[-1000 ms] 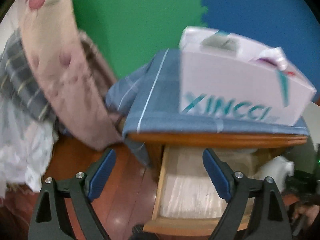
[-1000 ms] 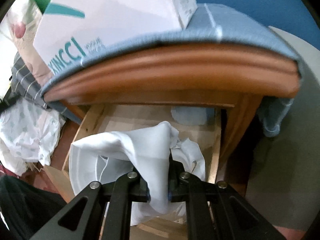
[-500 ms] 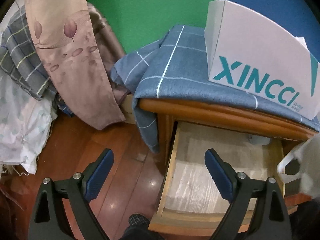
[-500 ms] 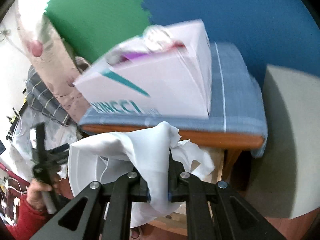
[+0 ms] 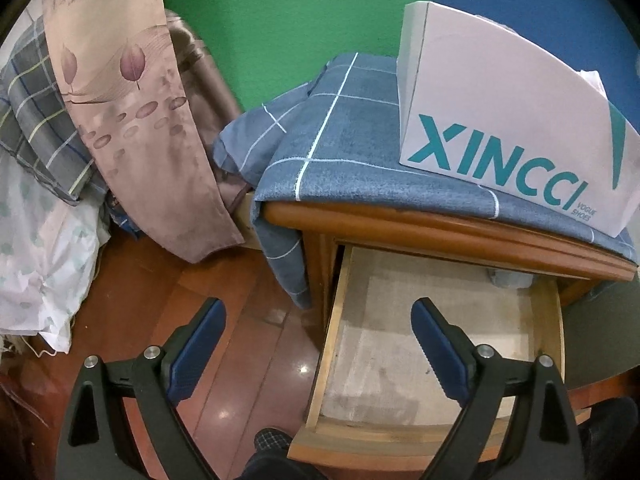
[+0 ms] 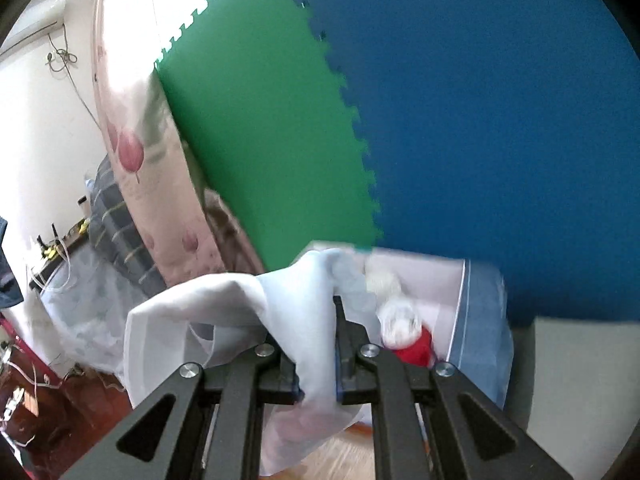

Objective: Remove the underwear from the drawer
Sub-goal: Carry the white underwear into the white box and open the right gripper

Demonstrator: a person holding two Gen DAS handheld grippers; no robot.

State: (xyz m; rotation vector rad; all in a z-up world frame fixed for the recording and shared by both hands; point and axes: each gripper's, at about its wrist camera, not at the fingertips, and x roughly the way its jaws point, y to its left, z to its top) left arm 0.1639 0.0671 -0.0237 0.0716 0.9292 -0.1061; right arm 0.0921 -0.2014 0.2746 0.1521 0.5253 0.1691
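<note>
Right tool [image 6: 316,344] clenched on white underwear [image 6: 224,312], raised higher than before, left tool [image 5: 318,344] released over drawer [image 5: 436,344]

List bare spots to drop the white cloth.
Free: the blue checked cloth left of the shoe box, and the drawer floor except a small grey item at its back. Crowded: hanging fabric and bedding left.

White shoebox [image 5: 504,120] on blue checked cloth [image 5: 352,152]

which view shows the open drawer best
The left wrist view: the drawer lies pulled out below the open left claw, its lined bottom visible. The right wrist view shows only a blurred wooden sliver beneath the white underwear clamped in the right claw.
</note>
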